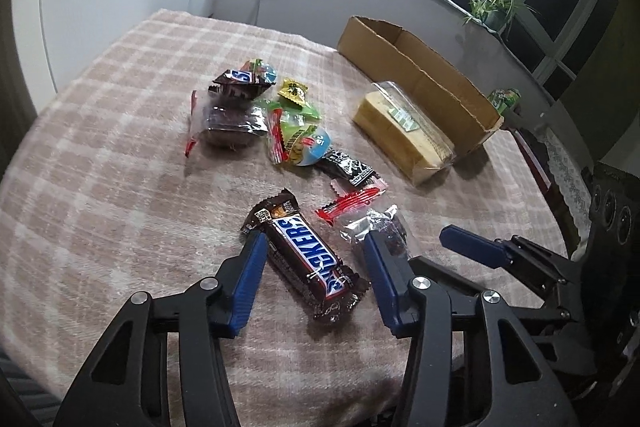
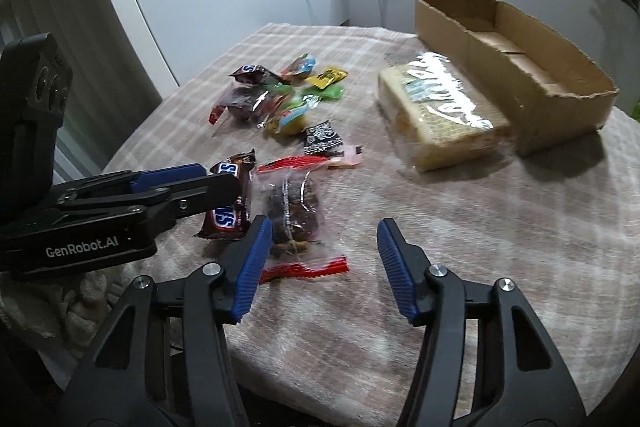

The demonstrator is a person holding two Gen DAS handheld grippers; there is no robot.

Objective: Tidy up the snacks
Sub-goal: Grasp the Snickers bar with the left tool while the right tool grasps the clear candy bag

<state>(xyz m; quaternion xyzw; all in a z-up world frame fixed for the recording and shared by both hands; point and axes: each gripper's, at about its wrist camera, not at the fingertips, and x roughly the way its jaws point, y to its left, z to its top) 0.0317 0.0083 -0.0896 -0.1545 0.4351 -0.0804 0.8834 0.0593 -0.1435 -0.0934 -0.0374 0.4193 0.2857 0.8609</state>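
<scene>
While both tools hang low over the checked cloth on the desk (image 1: 100, 147), the left hand-held gripper (image 1: 316, 259) straddles the Snickers bar (image 1: 308, 259), which lies flat at lower centre of the left wrist view. Its long axis runs diagonally from upper left to lower right, so it sits skewed to the fingers, not square across them. The left finger (image 1: 248, 283) is just beside the bar's upper end; whether it touches I cannot tell. The right finger (image 1: 384, 283) is apart from the bar and overlaps the clear-wrapped brownie (image 1: 384, 227) next to it. The jaws are part open, gripping nothing.

In the right wrist view, the right hand-held gripper (image 2: 324, 255) is likewise part open and empty. The brownie (image 2: 294, 215) lies towards its left finger (image 2: 252, 263), long axis pointing up the frame, mostly outside the gap; bare cloth fills the space between the fingers. That hand is nearer the brownie, the left nearer the bar.

Upper right, the cardboard box (image 2: 560, 99) looks empty, with a wafer pack (image 2: 436, 115) against its near wall. The other sweets (image 1: 280, 107) lie in a loose heap at mid frame
</scene>
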